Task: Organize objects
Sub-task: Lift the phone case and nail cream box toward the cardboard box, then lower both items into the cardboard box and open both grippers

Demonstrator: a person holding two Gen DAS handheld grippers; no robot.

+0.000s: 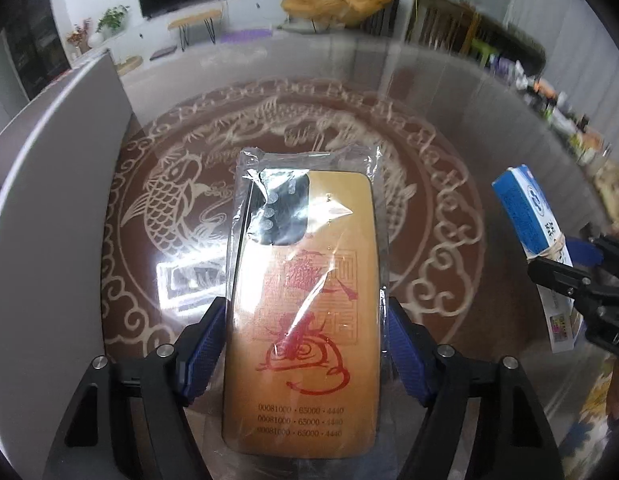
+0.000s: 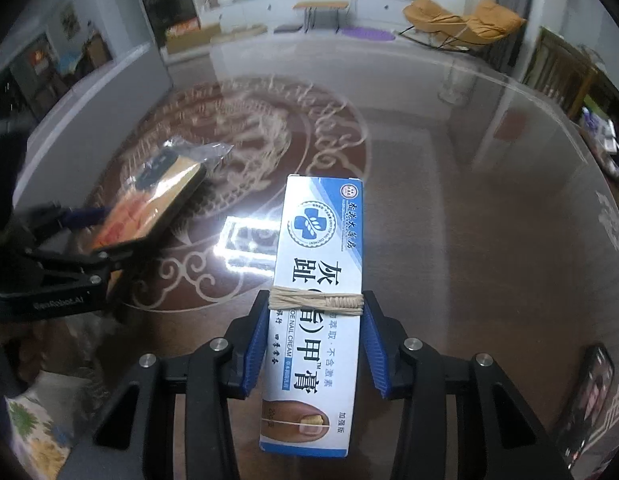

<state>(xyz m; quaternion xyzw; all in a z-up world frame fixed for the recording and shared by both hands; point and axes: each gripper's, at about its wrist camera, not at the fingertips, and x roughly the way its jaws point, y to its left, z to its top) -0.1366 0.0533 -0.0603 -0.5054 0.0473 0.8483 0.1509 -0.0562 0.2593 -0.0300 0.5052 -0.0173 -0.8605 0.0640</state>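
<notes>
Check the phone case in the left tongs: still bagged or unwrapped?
Bagged. The phone case sits inside a clear plastic sleeve whose crinkled top extends past it; left tongs grip it through the plastic.

Phone case (image 1: 305, 300) sits between the left gripper (image 1: 305, 344) fingers, above the glass table (image 1: 449, 128). Cream box (image 2: 315, 304) sits between the right gripper (image 2: 315, 344) fingers — to the right of the case, well apart. Rubber band (image 2: 315, 301) wraps the box just ahead of the fingertips. A phone (image 2: 589, 396) lies on the table at the far right edge.
</notes>
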